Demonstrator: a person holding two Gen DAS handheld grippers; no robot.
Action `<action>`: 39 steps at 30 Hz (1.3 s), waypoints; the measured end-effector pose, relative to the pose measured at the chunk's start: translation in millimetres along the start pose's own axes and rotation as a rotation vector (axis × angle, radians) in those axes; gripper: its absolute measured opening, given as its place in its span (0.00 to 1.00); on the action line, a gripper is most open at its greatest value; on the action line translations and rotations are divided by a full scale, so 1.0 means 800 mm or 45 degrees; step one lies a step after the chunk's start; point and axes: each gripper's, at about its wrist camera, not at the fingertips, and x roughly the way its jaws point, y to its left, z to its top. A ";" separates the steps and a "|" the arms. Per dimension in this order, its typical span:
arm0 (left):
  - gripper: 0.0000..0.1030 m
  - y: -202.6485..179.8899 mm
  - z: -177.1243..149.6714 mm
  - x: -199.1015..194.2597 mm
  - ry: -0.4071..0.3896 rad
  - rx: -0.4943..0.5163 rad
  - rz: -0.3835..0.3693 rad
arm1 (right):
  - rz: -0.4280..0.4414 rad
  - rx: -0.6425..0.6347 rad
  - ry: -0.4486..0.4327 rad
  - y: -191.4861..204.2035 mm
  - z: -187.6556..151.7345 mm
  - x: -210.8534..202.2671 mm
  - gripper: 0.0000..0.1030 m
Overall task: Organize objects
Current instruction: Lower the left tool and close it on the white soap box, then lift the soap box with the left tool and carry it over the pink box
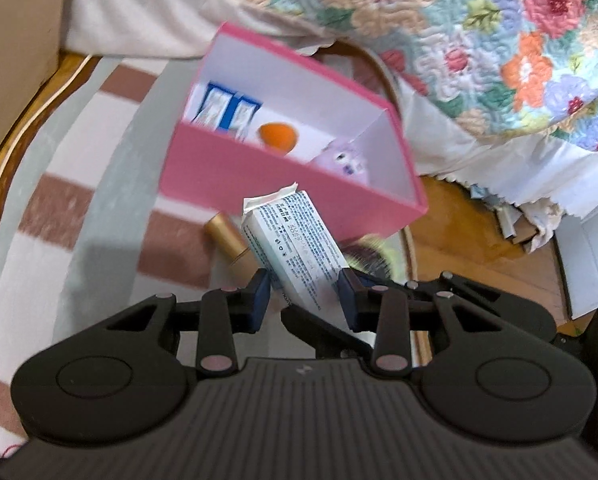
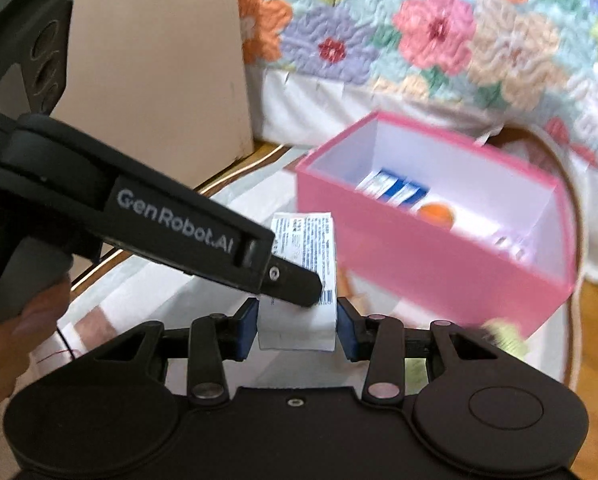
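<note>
A small white carton with blue print sits between the fingers of my left gripper, which is shut on it. In the right wrist view the same carton also stands between the pads of my right gripper, which closes on its lower end, with the left gripper's finger across it. The open pink box lies just beyond; it holds blue-and-white packets, an orange ball and a pale purple item. The box shows at right in the right wrist view.
A gold tube lies on the striped mat left of the carton. A floral quilt hangs over the bed behind the box. Wooden floor shows at right. A beige panel stands at back left.
</note>
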 end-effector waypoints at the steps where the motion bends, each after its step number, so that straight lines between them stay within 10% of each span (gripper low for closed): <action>1: 0.35 -0.006 0.009 -0.001 -0.006 -0.002 -0.004 | -0.016 -0.021 -0.006 -0.004 0.009 0.001 0.45; 15: 0.35 -0.048 0.143 0.056 0.069 -0.066 0.015 | -0.030 -0.112 0.027 -0.086 0.135 0.010 0.44; 29: 0.35 0.009 0.188 0.166 0.395 -0.216 0.178 | 0.292 0.189 0.328 -0.179 0.137 0.144 0.44; 39: 0.35 0.035 0.194 0.164 0.378 -0.290 0.333 | 0.529 0.330 0.382 -0.187 0.136 0.195 0.44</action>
